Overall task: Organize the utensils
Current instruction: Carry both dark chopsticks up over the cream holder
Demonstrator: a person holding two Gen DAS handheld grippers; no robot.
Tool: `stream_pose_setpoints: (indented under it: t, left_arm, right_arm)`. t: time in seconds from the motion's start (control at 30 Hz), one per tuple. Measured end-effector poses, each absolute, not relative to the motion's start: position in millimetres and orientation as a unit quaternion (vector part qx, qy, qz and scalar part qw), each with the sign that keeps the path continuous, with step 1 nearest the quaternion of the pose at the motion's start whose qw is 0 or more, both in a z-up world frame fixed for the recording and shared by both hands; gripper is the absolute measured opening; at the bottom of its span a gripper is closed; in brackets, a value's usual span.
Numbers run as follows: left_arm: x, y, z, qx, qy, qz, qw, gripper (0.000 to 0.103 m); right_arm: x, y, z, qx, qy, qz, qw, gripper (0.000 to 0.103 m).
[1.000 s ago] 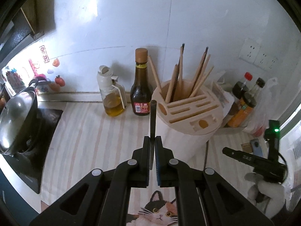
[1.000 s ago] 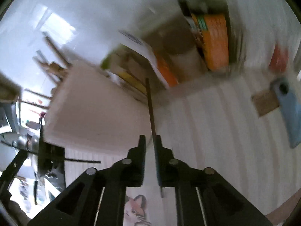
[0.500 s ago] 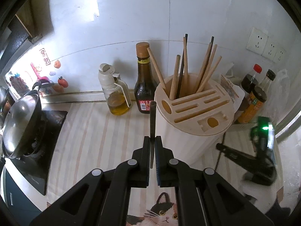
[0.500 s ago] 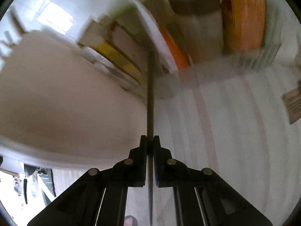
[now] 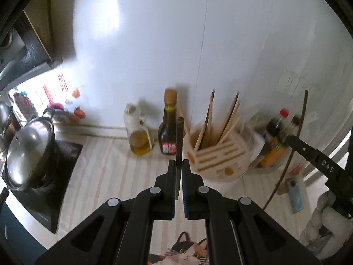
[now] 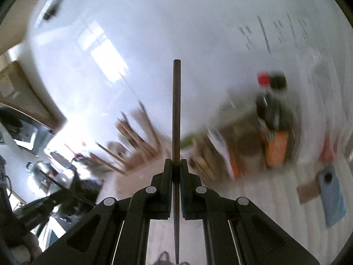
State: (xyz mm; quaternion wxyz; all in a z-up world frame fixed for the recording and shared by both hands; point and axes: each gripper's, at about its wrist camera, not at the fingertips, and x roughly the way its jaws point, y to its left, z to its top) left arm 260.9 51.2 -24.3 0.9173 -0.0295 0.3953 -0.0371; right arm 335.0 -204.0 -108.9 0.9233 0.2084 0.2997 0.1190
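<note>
My left gripper [image 5: 179, 165] is shut on a dark chopstick [image 5: 179, 137] that points upward, just left of and above the beige utensil holder [image 5: 217, 159]. The holder has several wooden and dark chopsticks [image 5: 228, 119] standing in its round opening. My right gripper [image 6: 176, 165] is shut on another dark chopstick [image 6: 176, 110], held upright. In the left wrist view the right gripper [image 5: 286, 139] is raised at the right of the holder with its chopstick [image 5: 295, 137] hanging down. The right wrist view is blurred; the holder [image 6: 136, 154] shows at lower left.
A soy sauce bottle [image 5: 168, 125] and an oil jug [image 5: 138, 134] stand left of the holder by the wall. Sauce bottles [image 5: 275, 137] stand at its right. A lidded pot [image 5: 28, 150] sits on the cooktop at left. A phone [image 5: 295, 192] lies on the striped counter.
Both grippers have risen with their chopsticks. The right gripper lifted from low beside the holder to well above the counter. The left view tilted up and back from the holder.
</note>
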Motion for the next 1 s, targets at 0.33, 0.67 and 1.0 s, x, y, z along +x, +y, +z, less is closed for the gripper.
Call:
stream_pose_setpoints:
  t: [0.33,0.67,1.0]
  left_arm:
    - [267.3,46.6,61.1,-0.026,0.315,-0.049,0.947,0.002]
    - [311.2,23.8,77.1,-0.016,0.301,-0.065,0.951,0.002]
    - [363.2,15.0,27.3,-0.013,0.351,-0.075,0.933,0.002]
  right_arm:
    - [362.6,-176.5,-16.3,0.179,0.224,0.140,0.948,0.006]
    - [409.8,-153.4,-10.9,0.164,0.195,0.116,0.960,0.006]
    - [450.8,-151.3,-47.9,0.172,0.171,0.091,0.966,0.006]
